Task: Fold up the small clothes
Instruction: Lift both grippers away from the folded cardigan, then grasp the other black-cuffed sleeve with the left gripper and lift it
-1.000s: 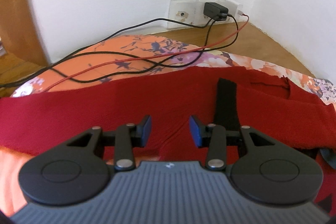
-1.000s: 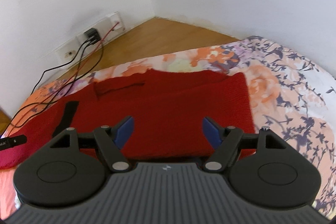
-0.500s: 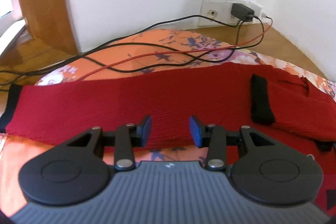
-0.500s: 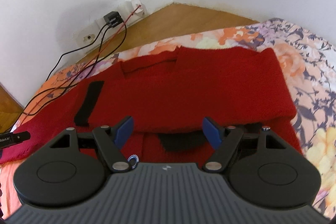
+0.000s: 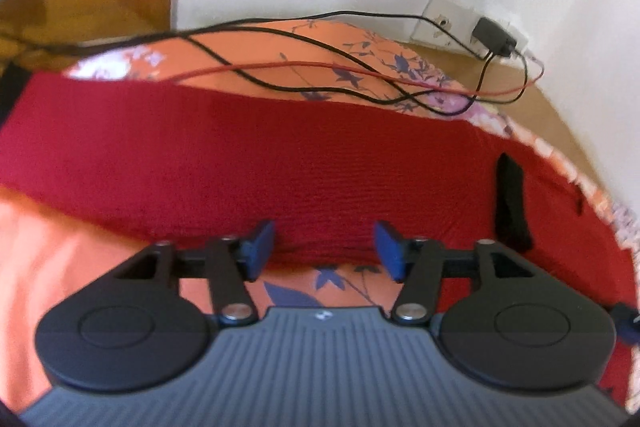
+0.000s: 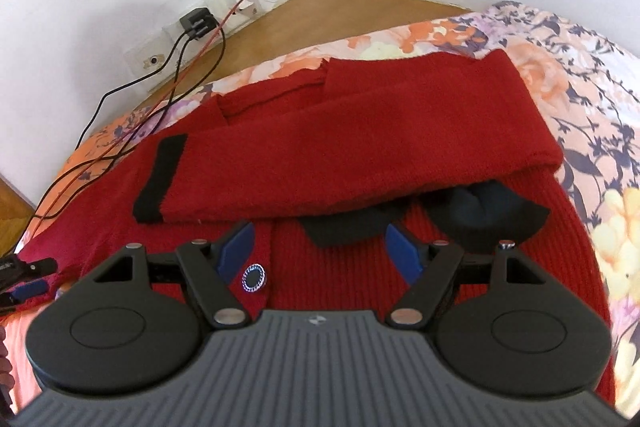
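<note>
Both grippers point forward and down over a red knit sweater (image 6: 360, 147) spread on a floral bedsheet (image 6: 580, 75). The left gripper (image 5: 324, 251) has its jaws spread wide and empty, the blue pads at the near hem of an outstretched sleeve (image 5: 240, 155) running from 9 to 3 o'clock. The right gripper (image 6: 318, 251) is likewise wide apart, gripping nothing, hovering over the sweater's body near a round button (image 6: 253, 277); a folded sleeve with a black cuff (image 6: 160, 179) lies at 12 o'clock.

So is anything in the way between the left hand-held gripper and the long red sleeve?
Nothing visible. The left hand-held gripper is open right at the near edge of the red sleeve. The cables lie beyond it on the bedsheet.
</note>
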